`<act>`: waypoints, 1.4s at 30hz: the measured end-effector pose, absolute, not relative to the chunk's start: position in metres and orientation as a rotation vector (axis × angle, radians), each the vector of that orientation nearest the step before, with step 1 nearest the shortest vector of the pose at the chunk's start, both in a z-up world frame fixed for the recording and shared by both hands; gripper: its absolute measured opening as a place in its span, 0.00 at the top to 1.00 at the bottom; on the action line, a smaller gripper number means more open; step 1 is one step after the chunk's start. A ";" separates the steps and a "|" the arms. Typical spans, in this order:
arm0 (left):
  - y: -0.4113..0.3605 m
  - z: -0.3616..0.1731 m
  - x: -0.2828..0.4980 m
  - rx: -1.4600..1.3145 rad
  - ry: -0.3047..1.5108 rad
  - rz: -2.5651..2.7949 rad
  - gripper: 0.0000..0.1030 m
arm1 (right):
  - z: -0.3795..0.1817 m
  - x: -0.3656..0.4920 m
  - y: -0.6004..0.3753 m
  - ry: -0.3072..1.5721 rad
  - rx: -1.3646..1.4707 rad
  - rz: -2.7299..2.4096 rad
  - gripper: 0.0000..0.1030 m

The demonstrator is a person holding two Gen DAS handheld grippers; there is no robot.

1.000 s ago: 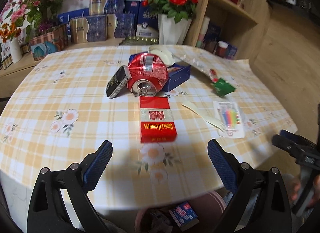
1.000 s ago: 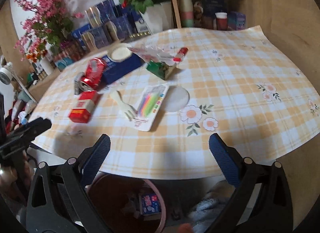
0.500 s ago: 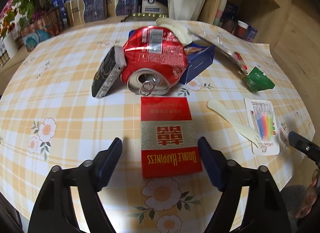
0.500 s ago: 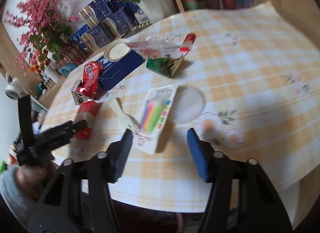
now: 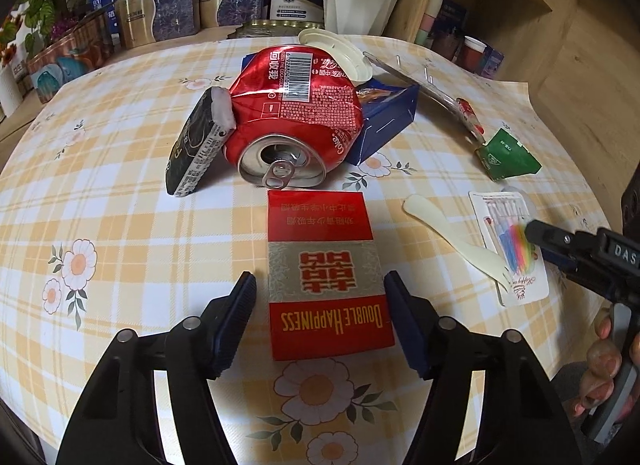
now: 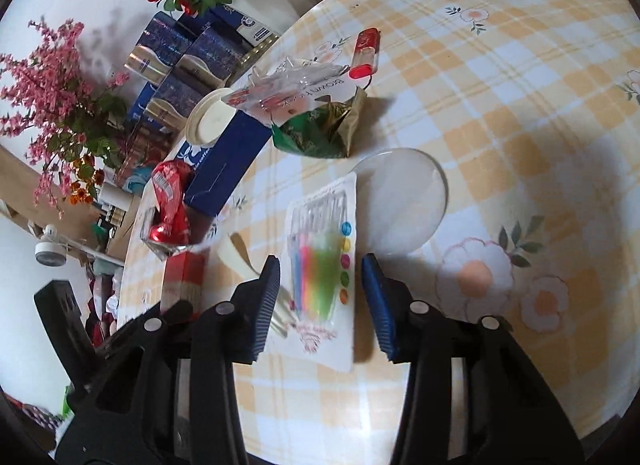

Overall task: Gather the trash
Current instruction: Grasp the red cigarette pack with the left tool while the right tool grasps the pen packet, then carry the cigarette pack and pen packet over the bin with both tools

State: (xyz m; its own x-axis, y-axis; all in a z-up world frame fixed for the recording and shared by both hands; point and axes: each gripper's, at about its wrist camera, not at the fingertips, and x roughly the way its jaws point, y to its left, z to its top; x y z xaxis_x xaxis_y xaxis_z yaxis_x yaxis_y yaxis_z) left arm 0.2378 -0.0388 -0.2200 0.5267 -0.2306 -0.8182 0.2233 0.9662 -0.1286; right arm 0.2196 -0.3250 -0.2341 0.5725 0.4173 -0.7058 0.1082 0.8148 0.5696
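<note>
A red Double Happiness cigarette box (image 5: 326,271) lies flat on the checked tablecloth. My left gripper (image 5: 320,297) is open, one finger on each side of the box's near half, not pressing it. Behind the box lie a crushed red cola can (image 5: 294,113) and a dark packet (image 5: 198,145). My right gripper (image 6: 320,285) is open, its fingers astride a white card of coloured candles (image 6: 324,265). That card also shows in the left wrist view (image 5: 510,241), with the right gripper's finger (image 5: 576,245) over it.
A cream plastic fork (image 5: 456,235), a green foil wrapper (image 6: 320,133), a blue box (image 6: 224,161) with a white lid (image 6: 210,121), a clear wrapper (image 6: 296,93) and a clear round lid (image 6: 404,197) lie on the table. Boxes and flower pots stand behind. The table edge (image 6: 480,425) is near.
Both grippers have moved forward and down over the table. The left one now straddles the red box; the right one has narrowed and now straddles the candle card.
</note>
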 end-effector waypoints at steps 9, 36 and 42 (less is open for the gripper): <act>-0.037 -0.220 0.235 -0.007 0.962 -0.286 0.45 | -0.210 0.216 -0.310 0.913 0.504 0.207 0.86; -0.028 -0.147 0.156 -0.030 0.828 -0.361 0.46 | -0.140 0.137 -0.342 0.726 0.418 0.114 0.86; -0.018 -0.136 0.116 -0.033 0.801 -0.366 0.46 | -0.136 0.110 -0.327 0.726 0.383 0.161 0.86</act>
